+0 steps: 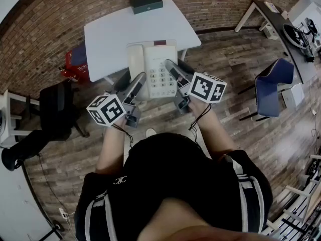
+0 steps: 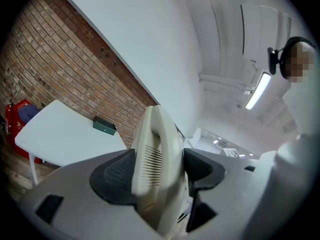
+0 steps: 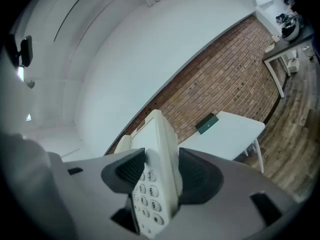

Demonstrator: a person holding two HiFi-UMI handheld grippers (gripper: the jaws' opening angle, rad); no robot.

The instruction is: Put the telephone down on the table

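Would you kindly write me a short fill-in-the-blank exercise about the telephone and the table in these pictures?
1. Counting the left gripper and the right gripper, the number of grippers shut on the telephone is ____.
2. The top of the table is ____ in colour.
3. The box lying on the table is dark ____.
4. The lower wall behind the table is built of ____.
Missing words: two; white; green; brick.

The telephone point(image 1: 153, 59) has its near corners hidden by the left tongs point(image 1: 139, 79) and right tongs point(image 1: 171, 67).
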